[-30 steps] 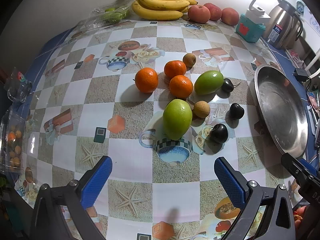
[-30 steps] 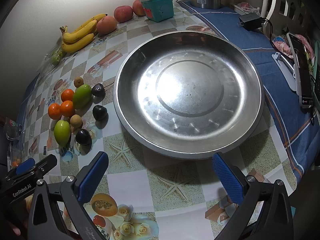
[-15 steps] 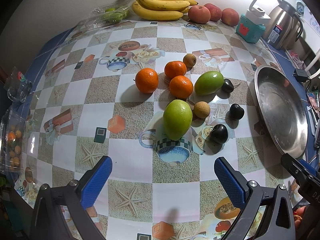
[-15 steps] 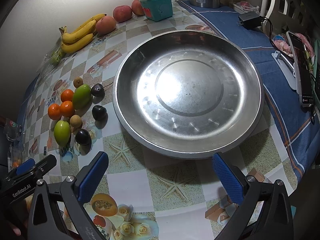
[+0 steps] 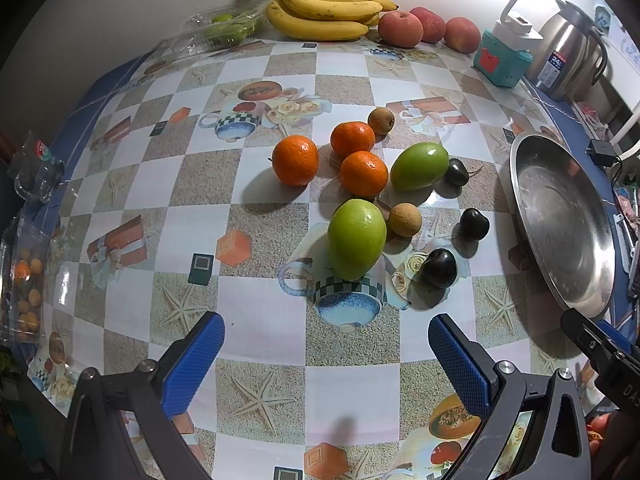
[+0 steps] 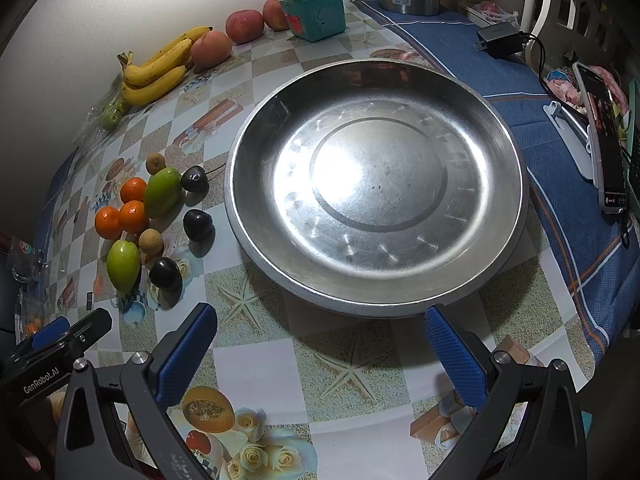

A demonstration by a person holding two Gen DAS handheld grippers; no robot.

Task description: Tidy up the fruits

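A cluster of fruit lies mid-table: a near green mango, a far green mango, three oranges, two brown longans and three dark plums. The same cluster shows at the left of the right wrist view. An empty steel basin sits to their right, also in the left wrist view. My left gripper is open and empty, in front of the near mango. My right gripper is open and empty, just before the basin's near rim.
Bananas and three apples lie along the back wall. A teal box and a steel kettle stand at the back right. Plastic fruit packs sit at the left edge. A phone and a charger lie right of the basin.
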